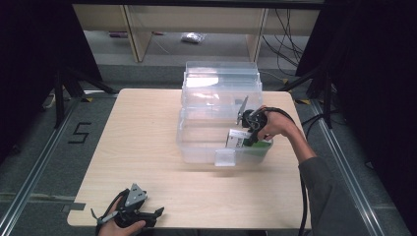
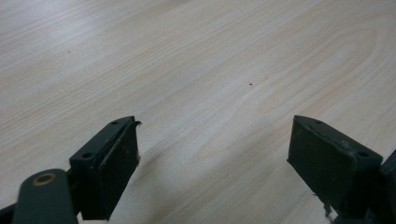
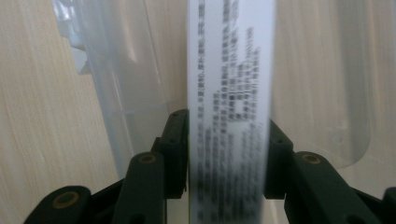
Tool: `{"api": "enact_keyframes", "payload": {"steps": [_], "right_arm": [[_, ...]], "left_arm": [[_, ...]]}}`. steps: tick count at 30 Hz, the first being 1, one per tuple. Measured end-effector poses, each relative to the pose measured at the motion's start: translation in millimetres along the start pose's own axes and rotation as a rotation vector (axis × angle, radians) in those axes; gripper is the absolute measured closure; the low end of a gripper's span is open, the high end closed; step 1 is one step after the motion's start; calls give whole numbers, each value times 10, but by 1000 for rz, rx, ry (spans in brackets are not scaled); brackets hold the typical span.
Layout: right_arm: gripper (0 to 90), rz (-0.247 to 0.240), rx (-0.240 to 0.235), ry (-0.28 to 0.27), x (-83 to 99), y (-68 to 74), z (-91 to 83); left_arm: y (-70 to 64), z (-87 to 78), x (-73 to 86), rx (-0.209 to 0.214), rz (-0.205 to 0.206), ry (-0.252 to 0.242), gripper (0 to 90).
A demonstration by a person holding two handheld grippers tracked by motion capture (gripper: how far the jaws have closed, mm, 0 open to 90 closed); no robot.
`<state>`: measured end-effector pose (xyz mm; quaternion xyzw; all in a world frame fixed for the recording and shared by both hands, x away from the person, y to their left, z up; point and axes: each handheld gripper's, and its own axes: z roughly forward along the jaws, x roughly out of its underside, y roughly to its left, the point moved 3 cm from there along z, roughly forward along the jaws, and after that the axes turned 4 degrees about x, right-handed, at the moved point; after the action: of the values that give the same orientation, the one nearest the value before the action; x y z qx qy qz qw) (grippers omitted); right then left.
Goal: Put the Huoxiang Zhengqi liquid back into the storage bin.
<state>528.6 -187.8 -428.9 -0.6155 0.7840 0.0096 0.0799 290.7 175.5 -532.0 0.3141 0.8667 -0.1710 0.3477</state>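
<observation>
A clear plastic bin (image 1: 196, 142) stands on the wooden table (image 1: 137, 147), its lid tipped up behind it. Over the bin's right front part my right gripper (image 1: 250, 137) is shut on a white and green box (image 1: 236, 139). In the right gripper view the box (image 3: 229, 93) shows a white side with small black print, and both jaws press against it, with the bin wall (image 3: 121, 84) behind. At the table's near left edge my left gripper (image 1: 147, 216) rests low and open. In the left gripper view the left gripper (image 2: 212, 154) has bare wood between its jaws.
The bin's raised lid (image 1: 221, 81) stands toward the far edge of the table. A clear latch tab (image 1: 225, 157) sticks out from the bin's front wall. Black stands and cables flank the table on both sides. A shelf unit (image 1: 196, 24) stands on the floor beyond.
</observation>
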Motion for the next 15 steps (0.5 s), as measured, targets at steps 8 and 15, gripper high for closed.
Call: {"api": "enact_keyframes", "payload": {"steps": [8,15], "right_arm": [[538,9,-19,-102,39,20,-166],[490,41,16,-128,125,10,-287]], "left_arm": [[5,3,-4,-9,-7,-11,156],[13,4,-2,-12,3,5,156]]}}
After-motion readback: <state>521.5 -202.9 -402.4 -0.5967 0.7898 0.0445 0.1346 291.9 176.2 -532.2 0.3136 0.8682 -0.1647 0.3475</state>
